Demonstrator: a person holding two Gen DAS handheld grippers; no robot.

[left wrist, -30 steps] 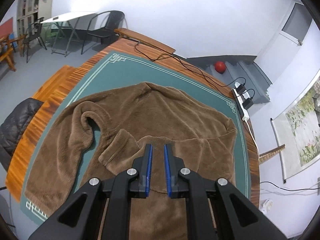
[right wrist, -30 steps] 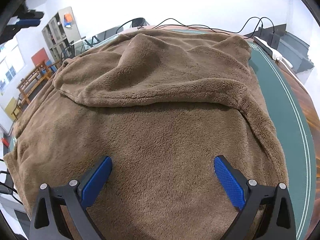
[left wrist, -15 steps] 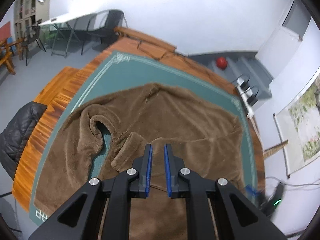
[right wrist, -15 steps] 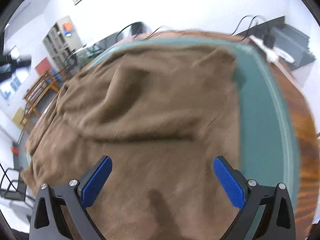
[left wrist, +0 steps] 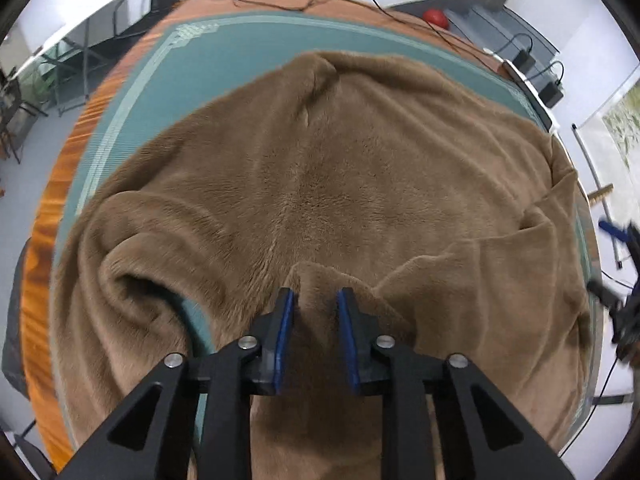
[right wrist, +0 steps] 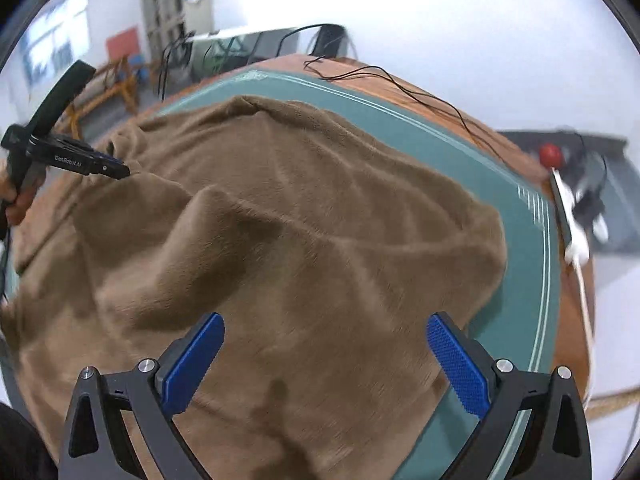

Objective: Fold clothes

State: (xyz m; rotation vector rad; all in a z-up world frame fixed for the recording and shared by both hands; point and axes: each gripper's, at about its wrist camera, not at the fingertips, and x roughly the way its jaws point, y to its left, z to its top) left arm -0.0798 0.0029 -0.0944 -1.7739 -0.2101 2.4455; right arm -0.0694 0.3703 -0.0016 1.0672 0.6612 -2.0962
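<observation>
White walls ring a wooden table [left wrist: 48,216] covered by a green mat [left wrist: 132,120] with pale border lines. Spread over most of that mat lies a brown fleece garment [left wrist: 340,168], rumpled, with a sleeve [left wrist: 132,280] curled into a loop at about eight o'clock in the left wrist view and a folded flap [left wrist: 480,280] at about four o'clock. A raised ridge of fleece [left wrist: 314,292] stands between the blue pads [left wrist: 283,340] of the left gripper [left wrist: 315,300], whose jaws are opening, a narrow gap between them; whether the pads press the ridge cannot be told. In the right wrist view the right gripper [right wrist: 324,356] hangs over the garment's near edge at six o'clock, its jaws spread wide with nothing between them. At nine o'clock there, a hand [right wrist: 18,200] carries the left gripper down onto the cloth. Beyond the mat, black cables [left wrist: 360,4] trail across the wood at twelve o'clock, a white power strip [right wrist: 572,220] sits at three o'clock, and a red ball [right wrist: 551,155] rests just above it.
</observation>
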